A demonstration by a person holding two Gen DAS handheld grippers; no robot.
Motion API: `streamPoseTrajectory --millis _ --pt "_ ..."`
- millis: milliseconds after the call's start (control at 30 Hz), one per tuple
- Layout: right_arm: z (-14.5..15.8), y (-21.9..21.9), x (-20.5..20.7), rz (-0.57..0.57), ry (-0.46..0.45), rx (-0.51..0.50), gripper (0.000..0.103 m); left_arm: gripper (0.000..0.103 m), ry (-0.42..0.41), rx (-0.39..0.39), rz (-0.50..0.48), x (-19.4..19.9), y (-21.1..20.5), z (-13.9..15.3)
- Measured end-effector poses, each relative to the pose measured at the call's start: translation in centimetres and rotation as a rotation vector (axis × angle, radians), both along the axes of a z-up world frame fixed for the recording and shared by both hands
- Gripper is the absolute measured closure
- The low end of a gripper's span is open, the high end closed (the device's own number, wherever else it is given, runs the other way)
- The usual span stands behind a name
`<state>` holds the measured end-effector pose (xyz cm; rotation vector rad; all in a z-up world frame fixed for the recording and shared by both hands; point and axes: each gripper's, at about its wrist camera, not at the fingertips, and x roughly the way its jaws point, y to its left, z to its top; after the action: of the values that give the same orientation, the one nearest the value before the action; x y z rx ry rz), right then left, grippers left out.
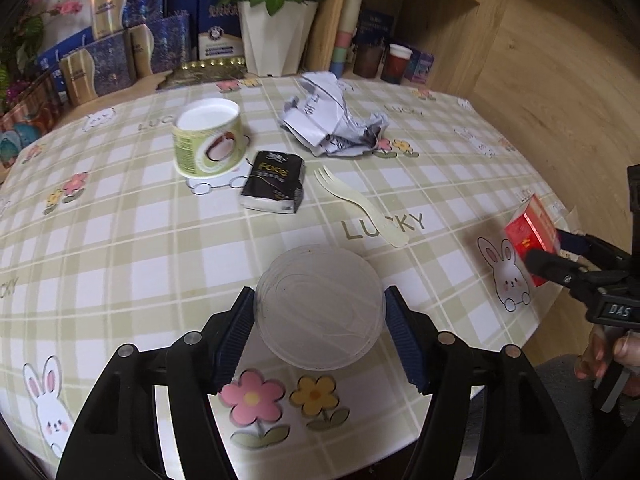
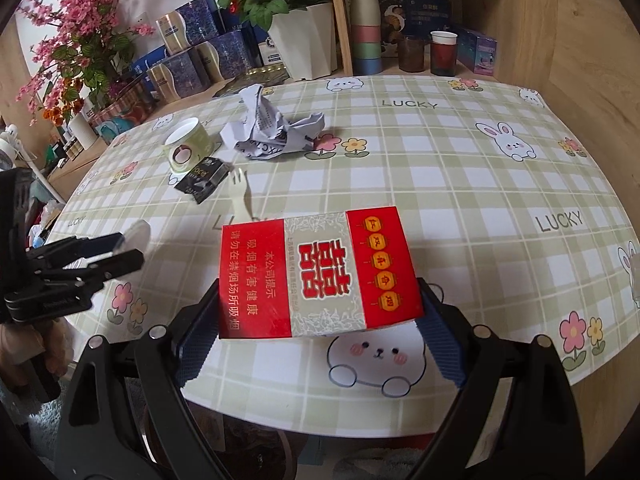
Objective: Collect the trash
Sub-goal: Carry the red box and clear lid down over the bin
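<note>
Left view: fingers [image 1: 320,334] grasp clear lid [image 1: 320,304] | right view: fingers [image 2: 320,330] grasp red carton [image 2: 320,276]

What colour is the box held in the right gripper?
Red with a grey patterned band; the box shows best in the right wrist view.

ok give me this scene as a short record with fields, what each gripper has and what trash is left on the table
left gripper: shut on clear round plastic lid
right gripper: shut on red and silver cigarette box
still on table: green paper cup, black tissue pack, cream plastic fork, crumpled white printed paper
surface: checked tablecloth with rabbits and flowers
</note>
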<state>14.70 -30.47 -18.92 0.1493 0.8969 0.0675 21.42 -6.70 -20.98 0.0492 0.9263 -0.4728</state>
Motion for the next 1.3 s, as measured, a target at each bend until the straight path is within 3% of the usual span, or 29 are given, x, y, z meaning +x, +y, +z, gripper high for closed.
streamPoseTrajectory --millis 433,867,1300 --pt "0.1 3.3 -2.7 0.057 -0.003 -0.011 0.014 0.039 -0.096 -0.047 0.091 -5.9 5.7 3.6" --pt "-1.0 7.4 -5.9 0.148 0.011 -0.028 0.014 0.039 -0.127 -0.081 0.136 -11.8 8.9 4.3" --pt "-2.7 11.2 -8.7 0.259 0.047 -0.047 0.014 0.039 -0.145 -0.094 0.181 -14.7 11.1 4.6"
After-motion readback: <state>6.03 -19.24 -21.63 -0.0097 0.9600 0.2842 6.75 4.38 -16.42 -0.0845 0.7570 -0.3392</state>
